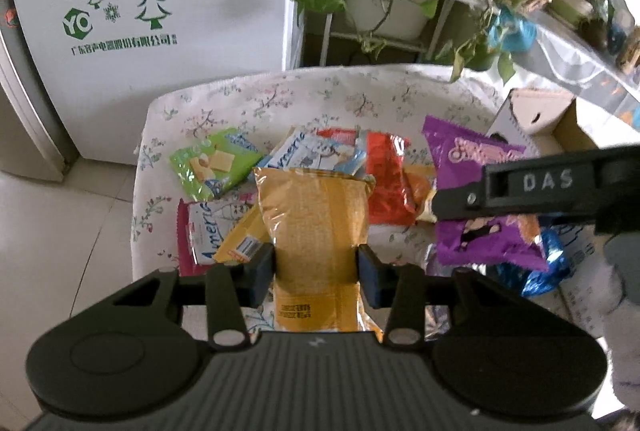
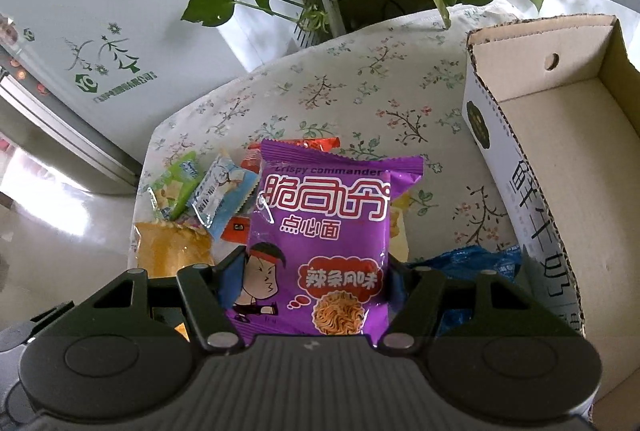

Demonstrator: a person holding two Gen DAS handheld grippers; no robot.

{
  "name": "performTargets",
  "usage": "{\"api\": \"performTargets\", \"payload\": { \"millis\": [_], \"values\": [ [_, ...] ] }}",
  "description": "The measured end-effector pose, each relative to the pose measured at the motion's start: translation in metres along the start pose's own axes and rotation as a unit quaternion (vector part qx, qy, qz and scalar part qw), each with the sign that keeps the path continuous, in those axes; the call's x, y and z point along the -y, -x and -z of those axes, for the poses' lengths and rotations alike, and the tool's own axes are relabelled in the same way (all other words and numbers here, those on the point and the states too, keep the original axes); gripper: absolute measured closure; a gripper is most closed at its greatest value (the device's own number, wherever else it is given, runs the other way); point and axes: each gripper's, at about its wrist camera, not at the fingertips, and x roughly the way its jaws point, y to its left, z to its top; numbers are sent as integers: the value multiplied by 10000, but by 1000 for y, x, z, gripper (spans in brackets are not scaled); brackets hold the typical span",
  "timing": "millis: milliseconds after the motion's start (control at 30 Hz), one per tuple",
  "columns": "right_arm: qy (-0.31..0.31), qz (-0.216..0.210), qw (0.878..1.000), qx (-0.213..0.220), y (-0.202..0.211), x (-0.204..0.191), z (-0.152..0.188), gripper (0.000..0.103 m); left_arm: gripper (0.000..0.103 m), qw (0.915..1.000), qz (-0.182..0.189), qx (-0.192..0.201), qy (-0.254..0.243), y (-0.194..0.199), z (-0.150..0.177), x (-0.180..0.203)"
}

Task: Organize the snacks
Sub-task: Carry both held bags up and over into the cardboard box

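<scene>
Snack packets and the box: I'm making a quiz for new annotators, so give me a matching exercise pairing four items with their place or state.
Items:
1. purple noodle packet
2. yellow packet
3. cardboard box
4. green packet

Places or states:
A. lying on the floral tablecloth, at the far left of the pile
B. held in the left claw
C. open, nothing visible inside
D. held in the right claw

Pairs: 1-D, 2-B, 3-C, 4-A
</scene>
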Motion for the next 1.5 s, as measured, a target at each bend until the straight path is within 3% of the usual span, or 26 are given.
{"api": "performTargets", "payload": {
  "millis": [467, 767, 1267, 1500],
  "values": [
    [81, -41, 9996, 251, 25, 7, 1, 30, 60, 9992, 57, 350, 195, 22, -15, 11],
    [114, 16, 9987, 491, 48, 19, 0, 30, 60, 9979, 335, 533, 167, 31, -25, 35],
    [-281, 286, 9944, 974, 93, 77, -5, 30, 62, 9928, 985, 685, 5, 39, -34, 92],
    [-663, 365, 9908, 1125, 112, 109, -4, 30, 62, 9911, 1204, 558, -83, 32, -35, 123]
  ]
}}
